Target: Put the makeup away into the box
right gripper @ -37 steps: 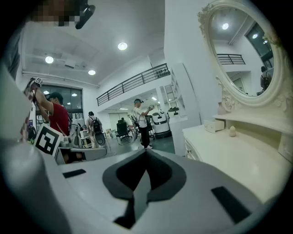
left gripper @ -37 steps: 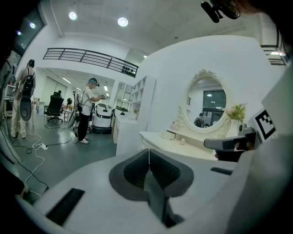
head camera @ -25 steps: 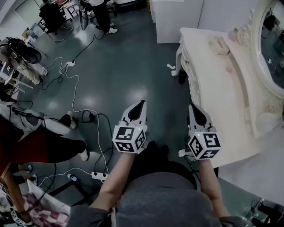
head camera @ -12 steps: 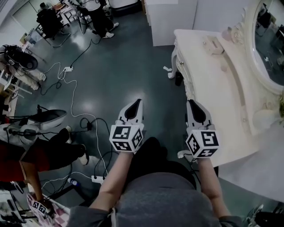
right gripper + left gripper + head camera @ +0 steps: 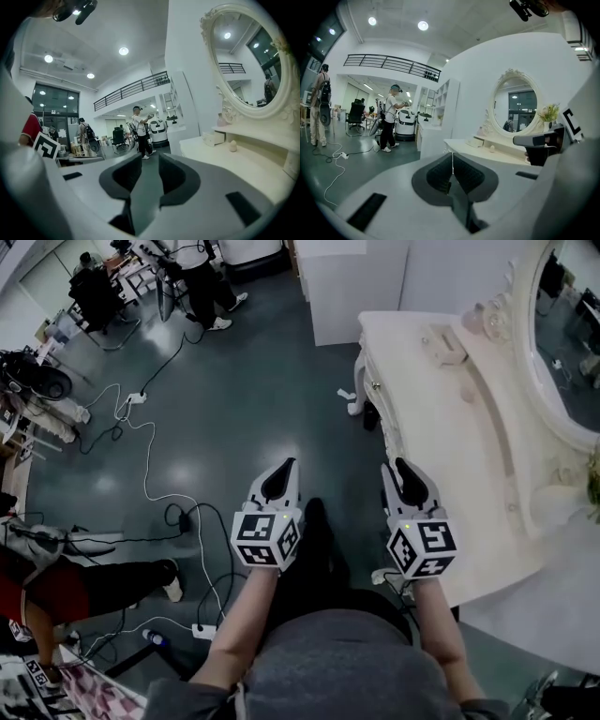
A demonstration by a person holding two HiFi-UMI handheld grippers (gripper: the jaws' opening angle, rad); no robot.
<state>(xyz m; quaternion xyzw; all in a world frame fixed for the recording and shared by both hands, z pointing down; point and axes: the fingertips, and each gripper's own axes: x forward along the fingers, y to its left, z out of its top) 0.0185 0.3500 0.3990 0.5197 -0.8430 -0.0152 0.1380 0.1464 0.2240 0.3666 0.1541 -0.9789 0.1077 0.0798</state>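
A small cream box [image 5: 442, 343] stands at the far end of the white vanity table [image 5: 441, 456], with a little egg-shaped item [image 5: 466, 395] near it and a pink bottle [image 5: 472, 319] behind. The box [image 5: 214, 138] and the egg-shaped item [image 5: 232, 146] also show in the right gripper view. My left gripper [image 5: 289, 463] hangs over the floor left of the table, jaws shut and empty [image 5: 451, 157]. My right gripper [image 5: 398, 468] is at the table's near left edge. Its jaws [image 5: 146, 161] have just been opening, with nothing between them.
An oval mirror [image 5: 562, 324] in an ornate frame backs the table. White cables [image 5: 150, 456] and a power strip [image 5: 202, 630] lie on the dark floor at the left. People stand far off [image 5: 202, 277] and at the left edge [image 5: 56, 587]. A white cabinet [image 5: 352, 287] stands beyond the table.
The right gripper's jaws have parted from shut to a clear gap. Both grippers have shifted slightly, and the vanity table sits closer and further left in the head view.
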